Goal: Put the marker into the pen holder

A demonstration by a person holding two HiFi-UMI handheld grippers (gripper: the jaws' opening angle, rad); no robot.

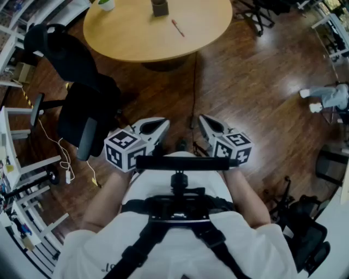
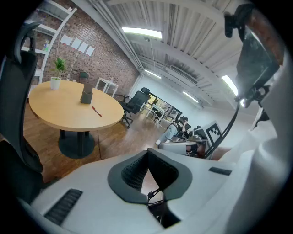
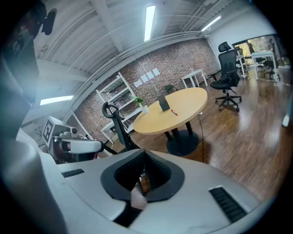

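Both claws are clenched on nothing: the left claw [image 1: 156,128] and the right claw [image 1: 206,123] are held side by side close to the person's body, well apart from the table [image 1: 131,41], with their tips pointing toward it across bare wood floor. In the left gripper view the left claw [image 2: 147,152] has its dark pads meeting at the tips, and only a thin slit of floor shows lower down. In the right gripper view the right claw [image 3: 143,155] is pressed together the same way. A brownish and pale patch shows through its slit, too blurred to name, though it looks like background and not something gripped. The marker [image 1: 178,28] is red and lies flat on the table top, toward the edge nearest the person, just beside the pen holder [image 1: 160,7] but not touching it. The pen holder stands upright nearer the table's middle. Both gripper views also show the marker [image 2: 96,111] [image 3: 173,112] lying beside the holder [image 2: 86,95] [image 3: 163,103]. A plant [image 1: 106,4] in a white pot stands at the table's far left edge. A black chair [image 1: 76,109] stands on the floor to the left of the table, between it and the left claw.
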